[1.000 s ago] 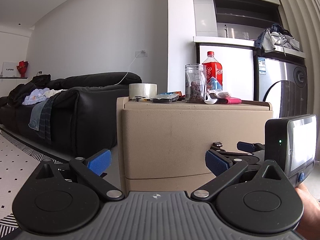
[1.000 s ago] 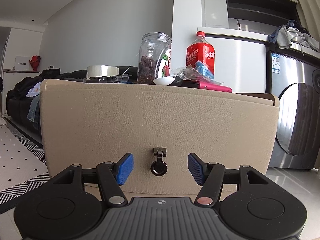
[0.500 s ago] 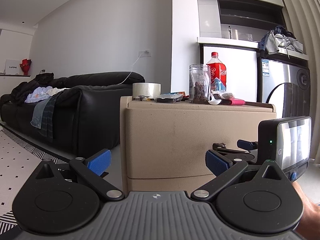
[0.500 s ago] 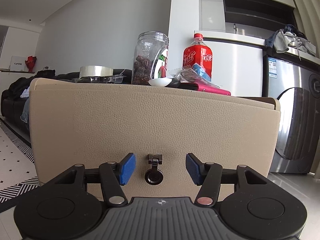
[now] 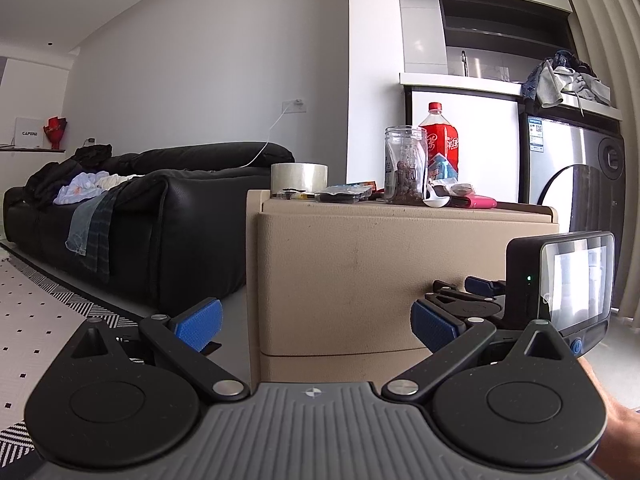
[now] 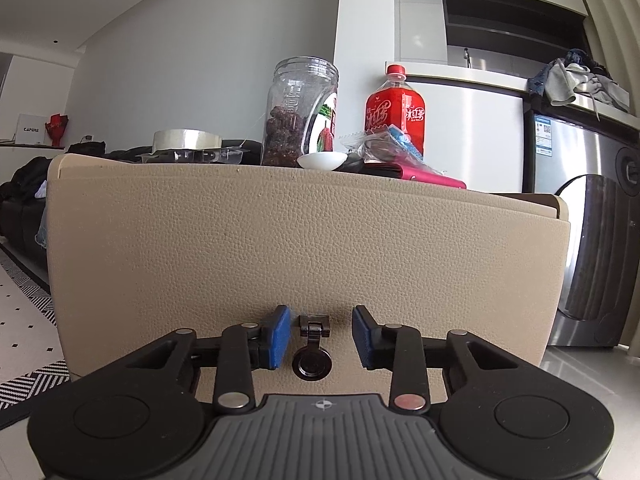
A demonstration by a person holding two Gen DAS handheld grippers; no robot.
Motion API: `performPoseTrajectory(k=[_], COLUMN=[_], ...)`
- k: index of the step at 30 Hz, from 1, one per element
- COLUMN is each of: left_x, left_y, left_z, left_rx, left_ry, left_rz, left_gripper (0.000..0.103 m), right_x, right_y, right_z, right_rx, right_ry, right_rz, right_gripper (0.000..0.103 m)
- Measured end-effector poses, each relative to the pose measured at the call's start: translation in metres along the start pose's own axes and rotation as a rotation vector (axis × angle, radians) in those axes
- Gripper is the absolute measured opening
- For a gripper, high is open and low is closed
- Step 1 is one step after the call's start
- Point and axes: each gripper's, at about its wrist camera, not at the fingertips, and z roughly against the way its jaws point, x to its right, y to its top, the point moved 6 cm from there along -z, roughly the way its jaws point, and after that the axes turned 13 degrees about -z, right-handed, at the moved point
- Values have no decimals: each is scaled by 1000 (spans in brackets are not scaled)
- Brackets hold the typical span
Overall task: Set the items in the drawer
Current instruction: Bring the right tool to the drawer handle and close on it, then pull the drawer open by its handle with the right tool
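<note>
A beige leather-textured drawer cabinet (image 6: pixel 304 248) fills the right wrist view; its drawer front carries a small black ring pull (image 6: pixel 312 365). My right gripper (image 6: pixel 321 338) is open, its blue pads on either side of the ring pull, close to the drawer front. On top stand a tape roll (image 6: pixel 186 139), a glass jar (image 6: pixel 301 114), a red soda bottle (image 6: pixel 395 114), a white spoon (image 6: pixel 322 160) and a pink item (image 6: pixel 434 178). My left gripper (image 5: pixel 316 322) hangs open and empty, left of the cabinet (image 5: pixel 372 276). The right gripper's body and camera (image 5: pixel 560 284) show at its right.
A black sofa (image 5: pixel 132 220) with clothes on it lies to the left, on a patterned rug (image 5: pixel 36 320). A washing machine (image 6: pixel 596 248) stands right of the cabinet, with clothes piled on the counter (image 6: pixel 580 80) above. A person's hand (image 5: pixel 612 432) shows at the lower right.
My right gripper has moved closer to the drawer front, and its pads now flank the ring pull. The left gripper has drifted back a little; it stays open.
</note>
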Motion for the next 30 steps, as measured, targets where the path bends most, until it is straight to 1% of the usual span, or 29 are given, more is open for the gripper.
performPoseTrajectory(k=[2, 4, 5, 6, 16, 30], left_x=[0, 0, 0, 0, 0, 3], left_y=[0, -1, -1, -1, -2, -1], left_z=[0, 0, 1, 1, 2, 5], left_rx=[1, 1, 1, 1, 1, 3], left_ry=[-1, 0, 0, 0, 2, -2], left_rz=[0, -1, -1, -1, 1, -6], left_gripper=[103, 103, 103, 103, 103, 103], right_x=[-1, -2, -2, -2, 1, 1], right_y=[-1, -1, -1, -1, 1, 1], right_z=[0, 0, 0, 0, -2, 6], right_rx=[-2, -4, -4, -10, -33, -45], right_ry=[6, 4, 3, 8, 25, 35], right_rz=[2, 5, 6, 1, -12, 2], right_gripper=[29, 28, 21, 20, 18, 17])
